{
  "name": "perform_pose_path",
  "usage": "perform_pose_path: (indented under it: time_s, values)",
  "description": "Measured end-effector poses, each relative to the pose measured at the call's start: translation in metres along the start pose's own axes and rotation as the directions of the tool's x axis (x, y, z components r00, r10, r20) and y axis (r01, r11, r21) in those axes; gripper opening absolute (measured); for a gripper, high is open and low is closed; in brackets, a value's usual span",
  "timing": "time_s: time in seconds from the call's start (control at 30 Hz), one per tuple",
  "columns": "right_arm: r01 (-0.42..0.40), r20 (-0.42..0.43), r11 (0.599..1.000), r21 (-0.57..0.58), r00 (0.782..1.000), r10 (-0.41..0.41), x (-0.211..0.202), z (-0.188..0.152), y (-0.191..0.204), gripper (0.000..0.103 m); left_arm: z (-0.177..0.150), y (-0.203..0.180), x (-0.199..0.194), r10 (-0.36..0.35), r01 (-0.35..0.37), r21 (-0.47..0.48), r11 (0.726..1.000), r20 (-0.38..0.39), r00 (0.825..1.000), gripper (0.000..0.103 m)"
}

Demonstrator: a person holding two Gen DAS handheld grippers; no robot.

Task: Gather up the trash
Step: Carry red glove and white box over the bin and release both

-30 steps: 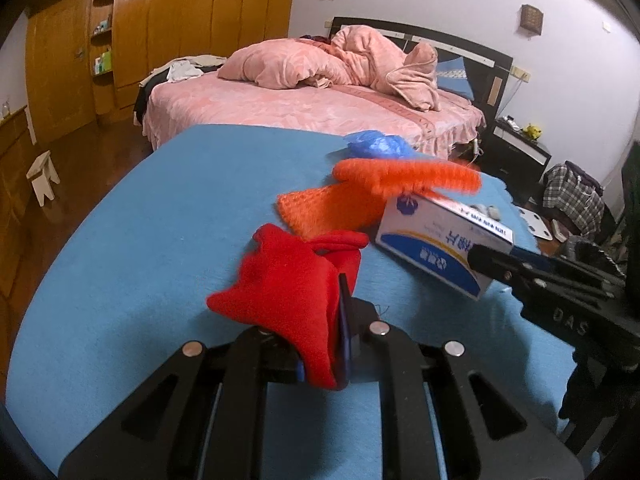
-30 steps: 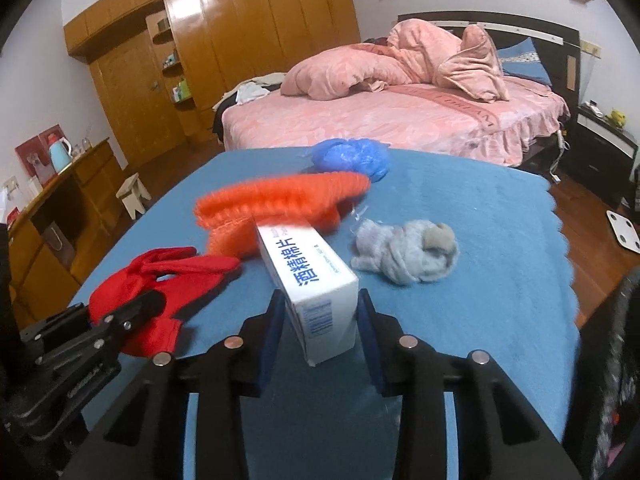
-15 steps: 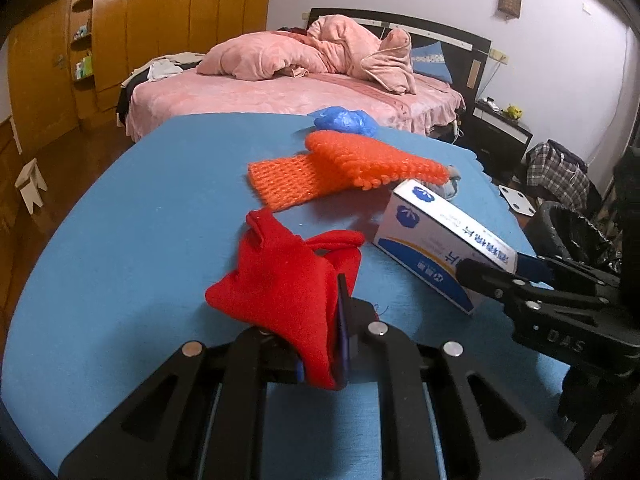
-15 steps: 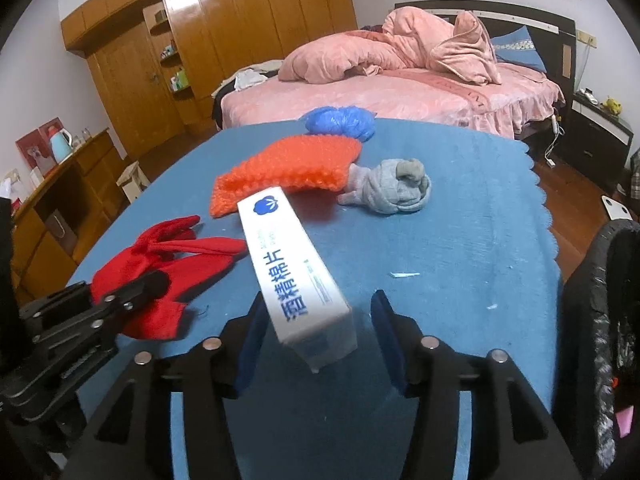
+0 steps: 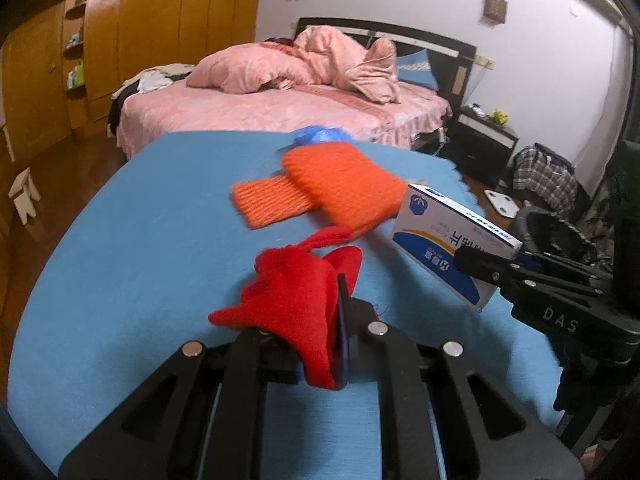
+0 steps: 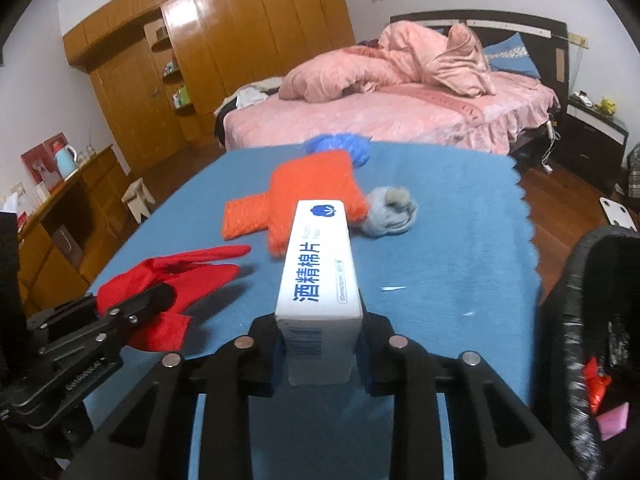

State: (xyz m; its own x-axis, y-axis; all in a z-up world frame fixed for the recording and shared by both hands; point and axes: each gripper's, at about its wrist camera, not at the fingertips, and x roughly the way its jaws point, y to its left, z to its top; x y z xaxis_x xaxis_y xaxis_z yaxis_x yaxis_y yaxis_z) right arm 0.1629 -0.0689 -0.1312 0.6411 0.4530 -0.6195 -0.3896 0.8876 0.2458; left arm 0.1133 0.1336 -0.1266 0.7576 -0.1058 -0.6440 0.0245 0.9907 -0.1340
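Note:
My left gripper is shut on a red glove and holds it just above the blue table. The glove also shows in the right wrist view. My right gripper is shut on a white and blue carton, lifted above the table; it also shows in the left wrist view. A black trash bin with red and pink scraps inside stands at the table's right edge.
On the table lie an orange knitted hat, a grey sock ball, a blue plastic bag and small white scraps. A pink bed is beyond. A wooden wardrobe and a stool are to the left.
The right gripper has closed squarely on the carton and lifted it, turning it to point straight ahead. The left gripper still holds the red glove, raised slightly.

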Motion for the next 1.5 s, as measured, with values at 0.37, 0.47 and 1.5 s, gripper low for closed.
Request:
perform_pose_path:
  time_s: [0.37,0.47,1.5]
  values:
    - [0.049,0.088,0.996,0.074,0.995,-0.056,-0.069,-0.007,-0.036,0.028,0.004,-0.068,-0.028,-0.143,0.140,0.078,0.987,0.044,0.989,0.011]
    - [0.079,0.112,0.994,0.081,0.990,-0.088,-0.086,-0.009,-0.044,0.028,0.004,-0.089,-0.036,-0.179,0.172,0.108,0.979,0.056,0.982,0.011]
    - [0.391,0.178,0.847,0.361,0.862,-0.474,-0.213,-0.043,-0.230,0.029,0.026,-0.325,0.007,-0.507,0.484,0.344,0.804,-0.026,0.861,0.013]
